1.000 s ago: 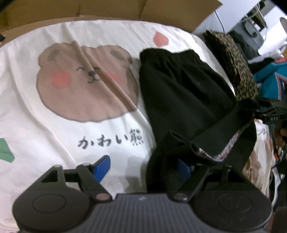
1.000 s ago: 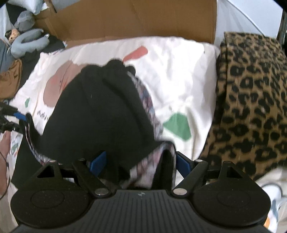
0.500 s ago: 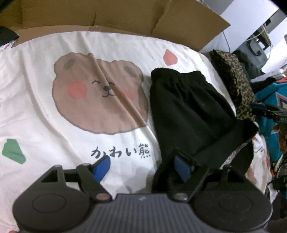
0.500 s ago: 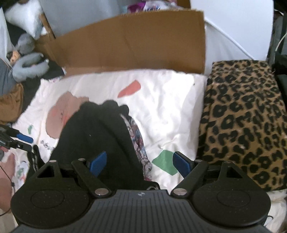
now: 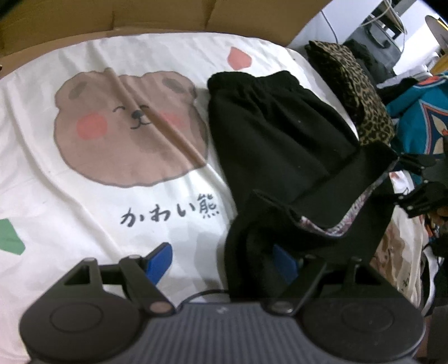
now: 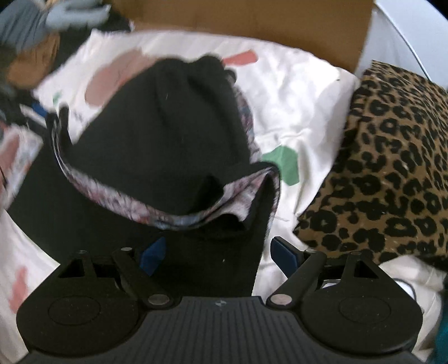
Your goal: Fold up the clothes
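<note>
1. In the left wrist view, at the left and centre of the frame, we see a white sheet [image 5: 84, 201] printed with a brown bear face [image 5: 128, 126], under a cardboard wall [image 5: 168, 14] along the top edge.
2. At bottom centre, our left gripper [image 5: 221, 261] stands wide apart: its left blue pad is bare over the sheet, while black cloth drapes over the right pad. We cannot tell whether anything is pinched.
3. Right of centre lies the black garment [image 5: 274, 134], waistband toward the top, its near hem lifted and showing a patterned lining.
4. In the right wrist view, the black garment fills the centre-left.
5. At bottom centre, our right gripper [image 6: 218, 253] is spread wide, cloth hanging loose between its pads.
6. At right sits a leopard-print fabric [image 6: 392, 168].
</note>
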Demonstrator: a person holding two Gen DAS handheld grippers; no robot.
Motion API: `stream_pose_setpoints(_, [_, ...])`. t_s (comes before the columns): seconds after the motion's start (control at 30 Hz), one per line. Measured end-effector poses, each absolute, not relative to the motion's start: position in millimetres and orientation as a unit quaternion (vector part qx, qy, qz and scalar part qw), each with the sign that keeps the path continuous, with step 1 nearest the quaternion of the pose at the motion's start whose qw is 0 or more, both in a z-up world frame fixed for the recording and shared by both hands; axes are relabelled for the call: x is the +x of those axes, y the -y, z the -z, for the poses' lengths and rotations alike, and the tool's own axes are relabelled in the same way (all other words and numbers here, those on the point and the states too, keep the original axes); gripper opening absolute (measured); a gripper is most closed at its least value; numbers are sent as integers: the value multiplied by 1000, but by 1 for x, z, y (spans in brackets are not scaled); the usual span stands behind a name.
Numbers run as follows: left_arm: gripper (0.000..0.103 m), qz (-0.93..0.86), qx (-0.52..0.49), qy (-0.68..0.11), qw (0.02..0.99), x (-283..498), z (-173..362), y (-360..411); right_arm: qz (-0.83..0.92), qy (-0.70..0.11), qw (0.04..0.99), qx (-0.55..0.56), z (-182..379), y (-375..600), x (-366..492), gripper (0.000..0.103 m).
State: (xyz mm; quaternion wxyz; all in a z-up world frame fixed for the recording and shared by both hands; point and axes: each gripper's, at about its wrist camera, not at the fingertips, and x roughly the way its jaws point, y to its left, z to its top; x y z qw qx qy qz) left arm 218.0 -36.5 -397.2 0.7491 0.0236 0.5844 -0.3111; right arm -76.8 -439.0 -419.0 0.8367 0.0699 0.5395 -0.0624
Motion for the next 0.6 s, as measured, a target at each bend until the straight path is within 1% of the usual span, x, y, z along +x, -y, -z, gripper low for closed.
stream_pose_setpoints(0.1, [81,311,28,-584,749,218,400,38,66,-538,837,70,425,438,-74,86])
stream_pose_setpoints(0.3, [81,309,34,-590,745,214,411,41,70,-538,839,38,437,435,-61,87])
stream_pose_setpoints(0.6, [81,312,42,-582,750,211,413,45,94,-483,868,62,413,446,-42,87])
